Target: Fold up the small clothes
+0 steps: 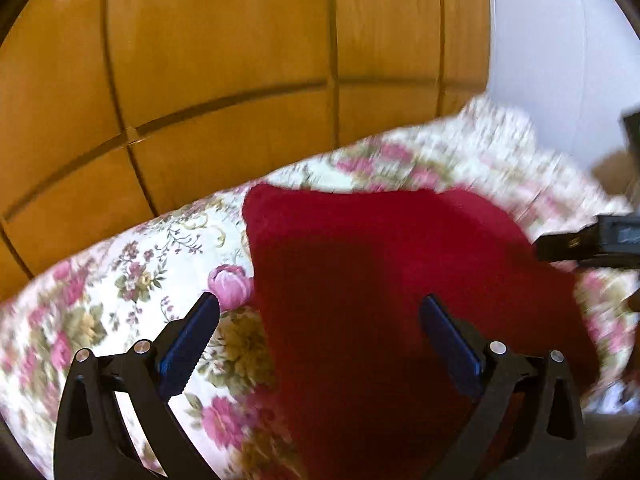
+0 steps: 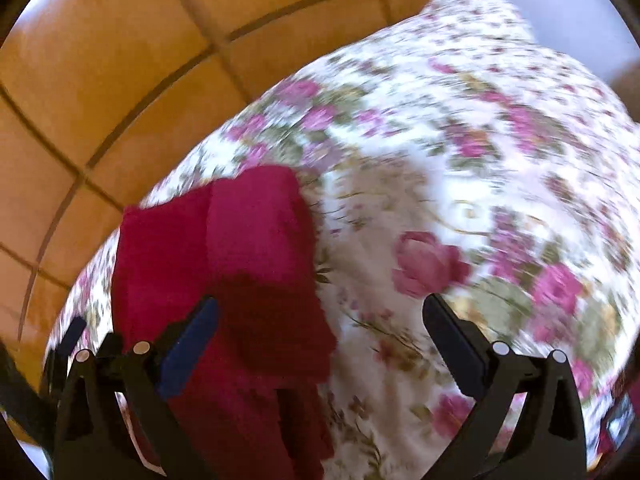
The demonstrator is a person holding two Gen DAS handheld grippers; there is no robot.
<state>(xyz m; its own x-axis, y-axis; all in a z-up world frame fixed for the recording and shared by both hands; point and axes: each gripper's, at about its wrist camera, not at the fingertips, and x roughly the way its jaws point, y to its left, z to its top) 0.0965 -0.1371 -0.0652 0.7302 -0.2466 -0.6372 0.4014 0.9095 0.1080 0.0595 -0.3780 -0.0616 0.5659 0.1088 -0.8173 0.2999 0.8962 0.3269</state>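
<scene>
- Glossy honey-brown wooden wardrobe panelling [image 1: 224, 64], split into rectangles by thin dark grooves, fills the space behind the bed; a plain pale wall [image 1: 560, 48] stands to the right of it.
- White bedspread printed with pink roses and green leaves [image 1: 132, 280] lies smooth and flat over the bed, its far end rising into a rounded, pillow-like hump [image 2: 480, 32].
- Dark red fuzzy knitted garment [image 1: 384, 280] lies on the bedspread, soft and thick, with rounded corners and a doubled layer along one side; its near part is in shadow.
- Left claw [image 1: 320, 316], black angular plastic arms with silver rivets and ribbed blue pads, stands wide apart and holds nothing; one finger [image 1: 192, 340] is over the bedspread just beside the garment's left edge, the other over the red knit.
- Right claw [image 2: 320, 316], of the same build, is likewise spread wide and empty; its left finger [image 2: 188, 352] is over the garment's folded part, its right finger over the floral bedspread. Whether either claw touches the cloth cannot be told.
</scene>
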